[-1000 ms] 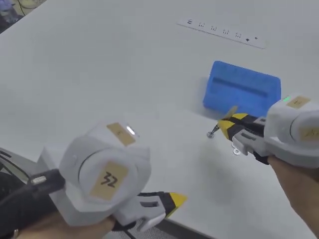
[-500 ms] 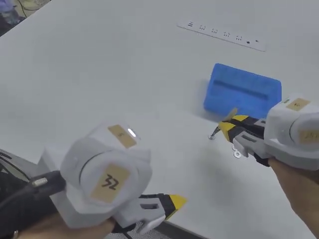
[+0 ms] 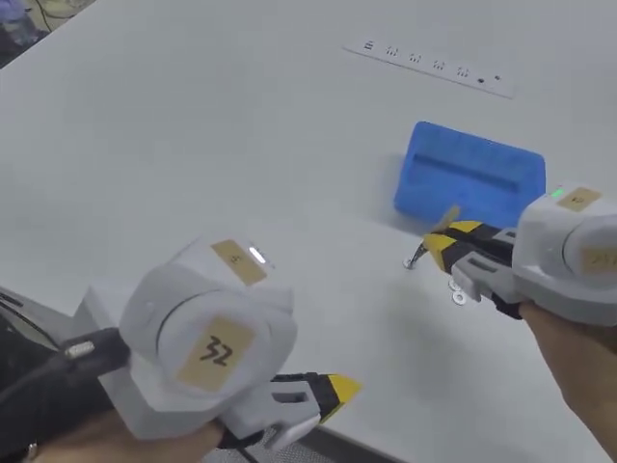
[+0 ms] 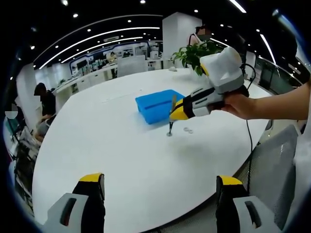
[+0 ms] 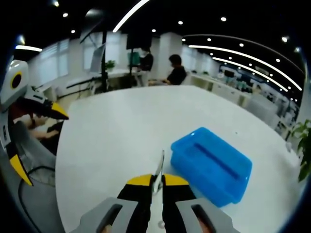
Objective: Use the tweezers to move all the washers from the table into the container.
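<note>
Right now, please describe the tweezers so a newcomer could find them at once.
Start at the wide white table and find the blue container on it. Beside its near edge, the right gripper holds the tweezers in its jaws: the one thin metal tool, tip pointing down at the table.

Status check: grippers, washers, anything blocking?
Left gripper open, idle over table edge. Right gripper shut on tweezers, tips down beside washers. Blue container close behind; nothing between.

Bright, even light from ceiling strips (image 5: 131,14); faint soft shadows on the white bench (image 3: 193,145). Gripper views bow at the edges; head view slightly soft.
</note>
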A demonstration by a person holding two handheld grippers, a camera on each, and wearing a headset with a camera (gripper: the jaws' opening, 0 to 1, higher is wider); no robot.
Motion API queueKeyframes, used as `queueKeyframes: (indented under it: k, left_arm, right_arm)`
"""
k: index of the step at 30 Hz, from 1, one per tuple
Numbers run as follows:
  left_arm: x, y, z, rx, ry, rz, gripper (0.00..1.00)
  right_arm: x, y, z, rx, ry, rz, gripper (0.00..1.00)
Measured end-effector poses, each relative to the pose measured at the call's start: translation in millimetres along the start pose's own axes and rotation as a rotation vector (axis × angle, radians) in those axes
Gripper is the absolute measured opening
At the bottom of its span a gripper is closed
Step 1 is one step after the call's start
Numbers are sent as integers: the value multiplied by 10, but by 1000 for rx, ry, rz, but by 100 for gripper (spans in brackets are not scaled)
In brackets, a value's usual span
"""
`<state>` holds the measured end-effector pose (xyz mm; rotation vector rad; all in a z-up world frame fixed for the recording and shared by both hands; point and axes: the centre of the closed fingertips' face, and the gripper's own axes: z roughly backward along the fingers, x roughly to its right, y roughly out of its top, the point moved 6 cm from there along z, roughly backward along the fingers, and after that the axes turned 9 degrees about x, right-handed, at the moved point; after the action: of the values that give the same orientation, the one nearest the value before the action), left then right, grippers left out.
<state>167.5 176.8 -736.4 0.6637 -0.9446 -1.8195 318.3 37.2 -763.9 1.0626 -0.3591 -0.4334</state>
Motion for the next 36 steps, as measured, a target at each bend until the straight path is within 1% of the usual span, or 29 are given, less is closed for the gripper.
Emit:
queueKeyframes:
  k: [4, 8, 10, 11, 12, 17, 21, 23, 25, 31, 33, 36]
  left_arm:
    - [-2, -16, 4, -6, 1, 2, 97]
    - [3, -4, 2, -2, 1, 0, 97]
    - [5, 4, -1, 0, 1, -1, 97]
    - [7, 6, -2, 0, 1, -2, 97]
    - [8, 8, -3, 1, 0, -2, 97]
    - [9, 4, -1, -1, -1, -5, 97]
    - [5, 7, 4, -1, 0, -9, 97]
    - [1, 17, 7, 4, 2, -9, 97]
    - [-5, 22, 11, 6, 4, -7, 97]
    - [-10, 34, 8, 12, 6, -9, 97]
    - [-9, 40, 10, 15, 5, -9, 97]
    - [-5, 46, 12, 17, 3, -5, 97]
  right_arm:
    - [-20, 3, 7, 2, -2, 4, 3]
    - [-42, -13, 12, 6, -8, -19, 3]
    - [-70, -57, 13, -15, -1, -6, 3]
    - [-65, -71, 14, -19, -5, 9, 3]
    - [-69, -68, 19, -12, -6, 10, 3]
    - [-22, -70, 34, -24, -6, -24, 2]
    - [-17, -58, 29, -38, -1, -20, 1]
    - [-8, -38, 37, -40, -2, -10, 1]
    - [-1, 0, 54, -38, 2, -19, 1]
    - [33, 155, 139, -26, 3, -21, 1]
    - [45, 191, 156, -41, 6, -18, 1]
    - [51, 245, 187, -22, 18, -33, 1]
